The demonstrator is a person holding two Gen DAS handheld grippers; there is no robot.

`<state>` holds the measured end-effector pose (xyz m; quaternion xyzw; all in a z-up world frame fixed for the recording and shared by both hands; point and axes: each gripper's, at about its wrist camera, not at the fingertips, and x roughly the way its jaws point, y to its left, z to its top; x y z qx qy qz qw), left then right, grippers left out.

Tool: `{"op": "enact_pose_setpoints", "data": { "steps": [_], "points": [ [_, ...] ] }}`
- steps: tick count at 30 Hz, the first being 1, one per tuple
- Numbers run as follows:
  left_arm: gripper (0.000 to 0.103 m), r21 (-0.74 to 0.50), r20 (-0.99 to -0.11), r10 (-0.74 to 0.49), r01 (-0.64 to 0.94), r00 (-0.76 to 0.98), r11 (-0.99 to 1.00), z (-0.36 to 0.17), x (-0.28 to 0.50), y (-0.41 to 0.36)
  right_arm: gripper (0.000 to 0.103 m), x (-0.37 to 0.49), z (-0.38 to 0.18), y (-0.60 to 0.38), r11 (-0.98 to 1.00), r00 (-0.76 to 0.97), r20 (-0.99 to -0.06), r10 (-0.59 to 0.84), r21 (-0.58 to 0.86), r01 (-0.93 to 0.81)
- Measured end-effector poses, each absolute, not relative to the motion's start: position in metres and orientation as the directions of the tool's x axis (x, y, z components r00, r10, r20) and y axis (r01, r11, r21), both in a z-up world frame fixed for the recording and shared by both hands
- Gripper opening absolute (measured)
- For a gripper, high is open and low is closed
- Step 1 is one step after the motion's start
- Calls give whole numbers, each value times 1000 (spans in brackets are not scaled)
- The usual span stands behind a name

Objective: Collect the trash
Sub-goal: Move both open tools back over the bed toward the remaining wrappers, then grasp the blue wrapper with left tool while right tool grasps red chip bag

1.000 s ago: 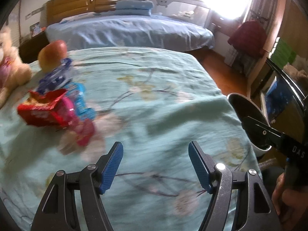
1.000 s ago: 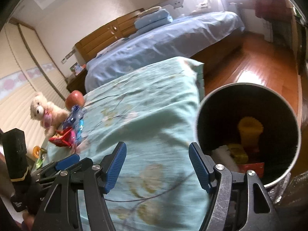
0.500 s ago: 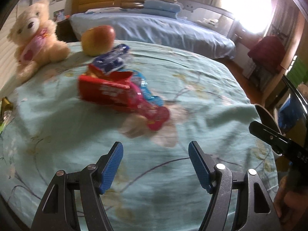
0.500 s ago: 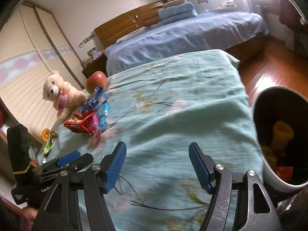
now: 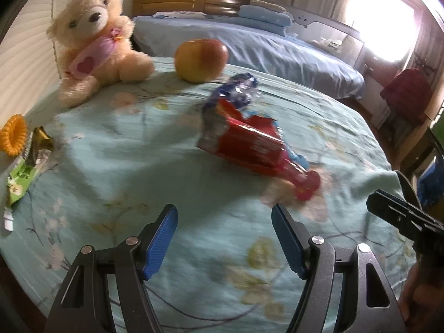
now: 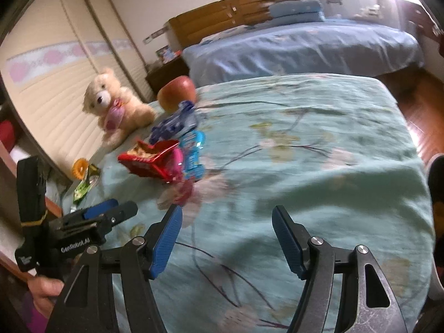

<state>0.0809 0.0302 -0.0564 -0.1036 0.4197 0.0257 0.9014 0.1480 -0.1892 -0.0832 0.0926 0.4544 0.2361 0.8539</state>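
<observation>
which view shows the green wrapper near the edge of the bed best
The left wrist view shows it best: the flat green plastic wrapper lies full length at the left edge of the floral teal bedspread, beside an orange ring. The right wrist view shows it only small and partly hidden behind the left hand-held gripper.

Bare bedspread (image 5: 116, 172) lies open ahead of both tools; the wrapper pile (image 5: 249, 144), apple (image 5: 201, 60) and teddy bear (image 5: 94, 41) crowd the far part.
</observation>
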Motion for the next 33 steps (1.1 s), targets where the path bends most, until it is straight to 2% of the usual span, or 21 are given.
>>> {"op": "enact_pose_setpoints", "data": {
  "steps": [15, 25, 26, 28, 29, 33],
  "points": [
    [70, -141, -760, 37, -221, 649, 965, -57, 93, 82, 69, 169, -79, -121, 801, 410, -718, 563, 352, -485],
    [70, -147, -766, 23, -210, 642, 967, -65, 112, 88, 68, 195, -107, -97, 842, 375, -815, 442, 233, -487],
    [70, -146, -767, 22, -209, 641, 967, -66, 114, 88, 65, 196, -107, -95, 842, 382, -816, 434, 216, -493],
    [70, -149, -768, 18, -205, 640, 967, -67, 118, 87, 51, 198, -108, -90, 851, 400, -826, 397, 167, -498],
    [70, -150, -767, 16, -203, 641, 968, -67, 121, 87, 40, 200, -109, -89, 854, 406, -828, 386, 155, -496],
    [70, -151, -766, 2, -183, 643, 971, -68, 134, 80, 37, 206, -109, -99, 865, 416, -824, 384, 163, -475]
  ]
}}
